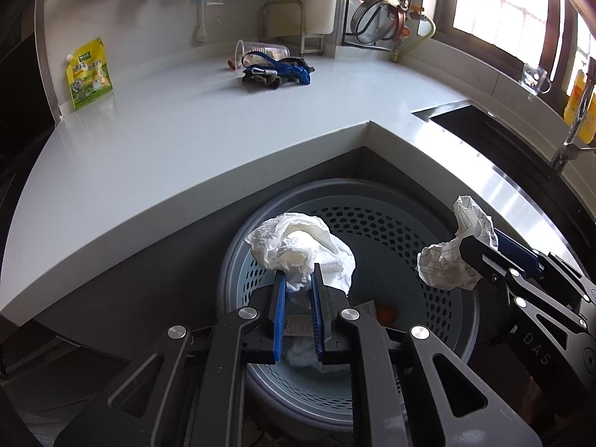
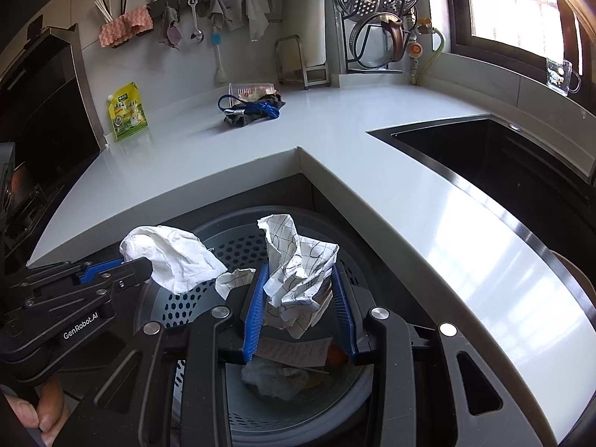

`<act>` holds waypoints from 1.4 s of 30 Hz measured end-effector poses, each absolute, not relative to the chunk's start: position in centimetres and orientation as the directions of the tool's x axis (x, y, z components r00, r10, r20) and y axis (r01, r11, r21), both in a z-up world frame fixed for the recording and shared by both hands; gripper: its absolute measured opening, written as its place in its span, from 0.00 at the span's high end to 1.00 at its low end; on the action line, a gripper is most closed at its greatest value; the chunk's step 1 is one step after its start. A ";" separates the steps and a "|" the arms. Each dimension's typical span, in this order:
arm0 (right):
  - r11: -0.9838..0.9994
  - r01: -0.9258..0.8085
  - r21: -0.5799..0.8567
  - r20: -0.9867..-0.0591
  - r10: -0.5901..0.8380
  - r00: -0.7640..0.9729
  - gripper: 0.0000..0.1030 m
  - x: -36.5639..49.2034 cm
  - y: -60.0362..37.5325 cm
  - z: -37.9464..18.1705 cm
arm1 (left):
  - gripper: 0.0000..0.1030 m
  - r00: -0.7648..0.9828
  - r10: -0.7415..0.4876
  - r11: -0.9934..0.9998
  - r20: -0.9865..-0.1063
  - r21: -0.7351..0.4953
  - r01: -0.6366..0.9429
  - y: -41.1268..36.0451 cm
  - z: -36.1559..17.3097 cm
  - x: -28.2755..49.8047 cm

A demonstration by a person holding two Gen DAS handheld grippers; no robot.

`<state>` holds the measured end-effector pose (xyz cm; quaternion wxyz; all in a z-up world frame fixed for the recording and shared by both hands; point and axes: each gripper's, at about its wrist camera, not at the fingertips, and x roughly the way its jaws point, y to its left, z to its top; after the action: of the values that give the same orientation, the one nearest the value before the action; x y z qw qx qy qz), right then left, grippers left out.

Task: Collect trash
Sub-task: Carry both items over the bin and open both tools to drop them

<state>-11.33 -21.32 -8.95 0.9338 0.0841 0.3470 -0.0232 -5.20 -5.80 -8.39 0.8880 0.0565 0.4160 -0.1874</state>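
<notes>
A round grey perforated bin [image 1: 406,223] [image 2: 238,246] stands on the floor in the inner corner of the counter. My left gripper [image 1: 298,273] [image 2: 130,264] is shut on a crumpled white tissue [image 1: 294,246] [image 2: 175,257] held over the bin's mouth. My right gripper [image 2: 298,272] [image 1: 480,246] is shut on a crumpled ball of checked paper [image 2: 298,279] [image 1: 447,264], also above the bin. In the bin lie a receipt [image 2: 294,352], an orange scrap [image 2: 335,355] and a white wad [image 2: 272,376].
The white L-shaped counter [image 1: 186,141] [image 2: 372,156] carries a tipped clear plastic cup [image 1: 260,50] [image 2: 249,91], a dark cloth with a blue strap [image 1: 279,72] [image 2: 253,110] and a yellow-green pouch [image 1: 89,74] [image 2: 128,111]. A black sink [image 2: 503,164] [image 1: 495,130] lies right.
</notes>
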 end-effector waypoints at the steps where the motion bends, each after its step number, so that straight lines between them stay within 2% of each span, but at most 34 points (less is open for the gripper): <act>1: 0.985 0.100 0.139 -0.656 0.016 0.754 0.67 -11.2 -21.3 -9.1 | 0.88 0.579 -0.288 0.922 -0.763 -0.058 0.382 -5.9 -8.5 -5.1; 17: 0.985 0.105 0.138 -0.711 0.024 0.703 0.67 -10.0 -21.3 -11.5 | 0.85 0.529 -0.284 0.923 -0.799 -0.079 0.376 -5.9 -10.2 -4.1; 20: 0.985 0.107 0.136 -0.711 0.022 0.703 0.64 -10.0 -21.4 -11.5 | 0.84 0.524 -0.285 0.923 -0.803 -0.083 0.375 -5.9 -10.3 -4.0; 21: 0.985 0.110 0.135 -0.711 0.019 0.703 0.60 -9.9 -21.5 -11.5 | 0.83 0.524 -0.285 0.924 -0.803 -0.085 0.372 -5.9 -10.3 -4.0; 22: 0.984 0.115 0.135 -0.710 0.015 0.704 0.50 -9.9 -21.6 -11.4 | 0.77 0.525 -0.283 0.925 -0.803 -0.084 0.369 -5.8 -10.3 -3.9; 24: 0.982 0.132 0.138 -0.702 0.003 0.712 0.42 -10.1 -22.0 -11.3 | 0.69 0.526 -0.279 0.928 -0.803 -0.083 0.364 -5.8 -10.4 -3.8; 34: 0.976 0.155 0.155 -0.710 0.001 0.704 0.42 -10.3 -22.9 -11.7 | 0.40 0.535 -0.264 0.937 -0.803 -0.082 0.339 -5.3 -10.4 -3.9; 42: 0.975 0.152 0.161 -0.708 0.006 0.706 0.41 -10.3 -23.0 -11.7 | 0.39 0.535 -0.260 0.938 -0.804 -0.078 0.338 -5.2 -10.4 -3.9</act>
<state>-10.27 -23.02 -11.68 0.9177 0.1040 0.3812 -0.0398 -3.86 -5.23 -10.38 0.8751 0.0433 0.4507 -0.1710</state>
